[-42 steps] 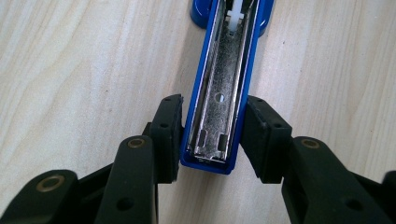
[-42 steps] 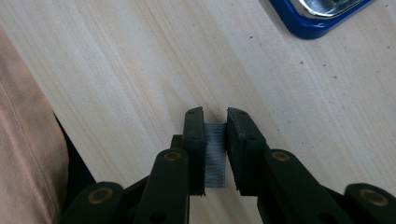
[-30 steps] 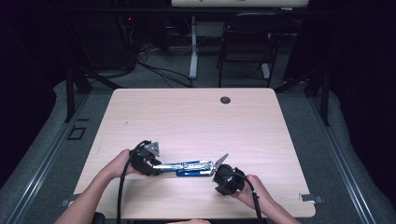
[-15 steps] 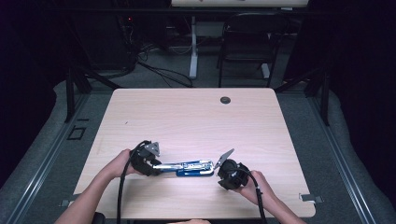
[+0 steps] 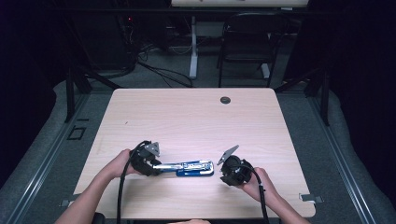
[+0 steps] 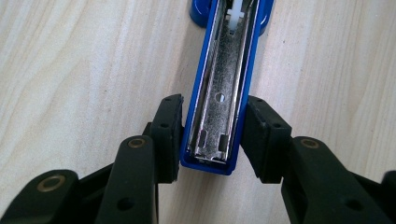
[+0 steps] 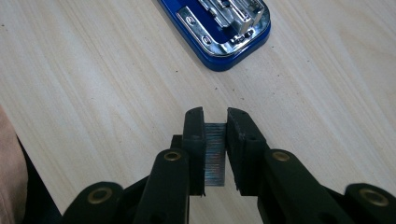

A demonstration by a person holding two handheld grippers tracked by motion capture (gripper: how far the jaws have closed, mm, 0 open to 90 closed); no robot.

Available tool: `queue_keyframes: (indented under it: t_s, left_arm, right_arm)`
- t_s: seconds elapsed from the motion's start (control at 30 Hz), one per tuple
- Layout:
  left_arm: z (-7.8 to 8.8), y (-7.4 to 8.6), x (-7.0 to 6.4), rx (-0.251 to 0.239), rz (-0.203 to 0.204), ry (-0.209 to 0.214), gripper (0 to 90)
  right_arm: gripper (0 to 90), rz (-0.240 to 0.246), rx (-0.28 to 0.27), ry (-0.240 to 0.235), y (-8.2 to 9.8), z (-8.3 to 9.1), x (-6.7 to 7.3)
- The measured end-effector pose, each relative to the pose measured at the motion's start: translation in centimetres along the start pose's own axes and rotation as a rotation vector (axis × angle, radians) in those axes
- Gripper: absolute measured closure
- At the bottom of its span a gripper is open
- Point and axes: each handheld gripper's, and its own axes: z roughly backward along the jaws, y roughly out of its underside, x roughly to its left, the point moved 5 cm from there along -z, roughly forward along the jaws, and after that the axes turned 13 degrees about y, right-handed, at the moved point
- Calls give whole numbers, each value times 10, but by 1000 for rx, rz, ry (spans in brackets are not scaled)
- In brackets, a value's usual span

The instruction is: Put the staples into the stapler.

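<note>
Now we clamp the opened stapler in the left gripper; right gripper pinches the staple strip, not yet loaded.

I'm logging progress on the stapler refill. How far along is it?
Done: the blue stapler lies opened flat, its metal channel bare, the left gripper clamped on its sides. In hand: the right gripper pinches a strip of staples just short of the stapler. Left: load the strip and close it.
</note>
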Motion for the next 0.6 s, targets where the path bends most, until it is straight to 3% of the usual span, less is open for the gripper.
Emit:
queue_keyframes:
  t_s: [0.23,0.3,0.4,0.6]
  left_arm:
    - [0,0,0,3,1,1,600]
    - [0,0,0,6,0,6,600]
    - [0,0,0,-4,0,4,601]
    - [0,0,1,1,-8,1,602]
  right_arm:
    - [784,-29,-11,5,1,-1,-7]
    - [784,-21,-5,25,2,-2,-12]
    - [784,-51,-20,27,0,-4,-17]
    - [784,-44,-29,19,-2,-10,-27]
